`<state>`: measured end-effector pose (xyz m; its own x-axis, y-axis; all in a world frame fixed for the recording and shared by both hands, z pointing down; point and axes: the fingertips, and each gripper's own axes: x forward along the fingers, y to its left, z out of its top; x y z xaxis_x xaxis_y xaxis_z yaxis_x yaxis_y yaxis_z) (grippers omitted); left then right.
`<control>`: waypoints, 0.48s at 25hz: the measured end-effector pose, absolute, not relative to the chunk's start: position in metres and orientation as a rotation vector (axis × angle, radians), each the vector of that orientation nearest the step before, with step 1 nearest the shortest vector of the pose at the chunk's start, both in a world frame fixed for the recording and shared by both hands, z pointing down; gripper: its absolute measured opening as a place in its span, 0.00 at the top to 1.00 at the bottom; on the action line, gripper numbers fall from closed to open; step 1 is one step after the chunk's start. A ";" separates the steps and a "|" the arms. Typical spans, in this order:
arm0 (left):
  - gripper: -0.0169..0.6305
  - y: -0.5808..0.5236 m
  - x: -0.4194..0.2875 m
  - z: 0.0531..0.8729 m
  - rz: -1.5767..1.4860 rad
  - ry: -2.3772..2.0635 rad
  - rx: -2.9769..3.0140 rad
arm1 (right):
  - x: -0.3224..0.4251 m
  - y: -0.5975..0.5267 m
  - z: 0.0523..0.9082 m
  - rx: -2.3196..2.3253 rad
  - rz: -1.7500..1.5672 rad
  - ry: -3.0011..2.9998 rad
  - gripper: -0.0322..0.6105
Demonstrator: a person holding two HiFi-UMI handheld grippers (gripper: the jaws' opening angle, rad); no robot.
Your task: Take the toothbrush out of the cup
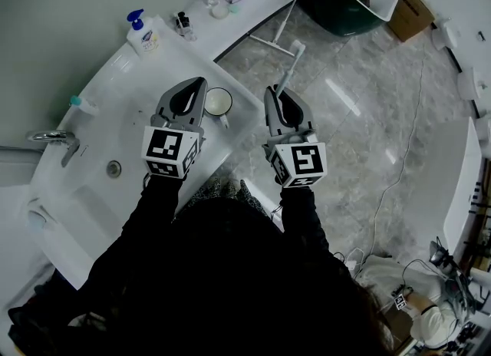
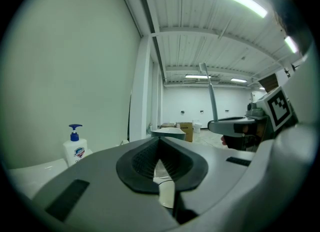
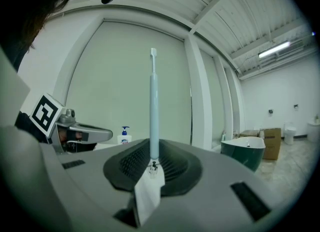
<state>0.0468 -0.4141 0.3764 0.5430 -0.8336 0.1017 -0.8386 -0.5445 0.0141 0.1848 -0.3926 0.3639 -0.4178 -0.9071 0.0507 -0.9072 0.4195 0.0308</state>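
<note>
Right gripper (image 1: 278, 95) is clamped on the toothbrush (image 1: 290, 67), pinching the bottom end of the handle. The rest of the brush sticks out past the jaws, bristle end farthest from the person. In the right gripper view the toothbrush (image 3: 153, 116) stands straight up from the pads of the right gripper (image 3: 152, 163): pale blue handle, white head.

The toothbrush is clear of the cup (image 1: 218, 103). It sits to the cup's right, not touching it, out past the counter (image 1: 192, 51) edge and over the floor.

Left gripper (image 1: 198, 86) has its jaws closed together with nothing clamped. Its tip is just beside the cup's left side. In the left gripper view the pads of the left gripper (image 2: 160, 161) meet, and a bit of white shows below them; can't tell what it is.

The cup is white, upright, near the counter's front edge, and the inside looks empty. The sink (image 1: 92, 193) is to the left, bare basin, with a tap (image 1: 57, 140) at its far side. A soap bottle (image 1: 143, 36) with a blue pump stands upright at the back of the counter, well away from both grippers. A dark green tub (image 1: 345, 1) sits on the floor beyond; its contents are unclear.
</note>
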 end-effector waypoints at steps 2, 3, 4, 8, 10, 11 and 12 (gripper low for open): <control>0.96 -0.414 0.047 0.378 0.134 -1.468 2.706 | 0.184 -0.392 0.363 1.659 0.005 -2.600 0.86; 0.96 -0.414 0.047 0.378 0.134 -1.464 2.704 | 0.184 -0.392 0.363 1.657 0.004 -2.603 0.86; 0.96 -0.414 0.048 0.379 0.131 -1.457 2.701 | 0.184 -0.391 0.362 1.657 0.001 -2.608 0.86; 0.96 -0.413 0.049 0.380 0.125 -1.436 2.692 | 0.183 -0.390 0.359 1.656 -0.011 -2.612 0.87; 0.96 -0.413 0.049 0.380 0.124 -1.435 2.693 | 0.183 -0.389 0.360 1.655 -0.012 -2.610 0.87; 0.96 -0.413 0.049 0.381 0.124 -1.434 2.692 | 0.182 -0.389 0.361 1.654 -0.011 -2.608 0.87; 0.96 -0.412 0.048 0.381 0.126 -1.435 2.690 | 0.182 -0.389 0.361 1.653 -0.011 -2.608 0.87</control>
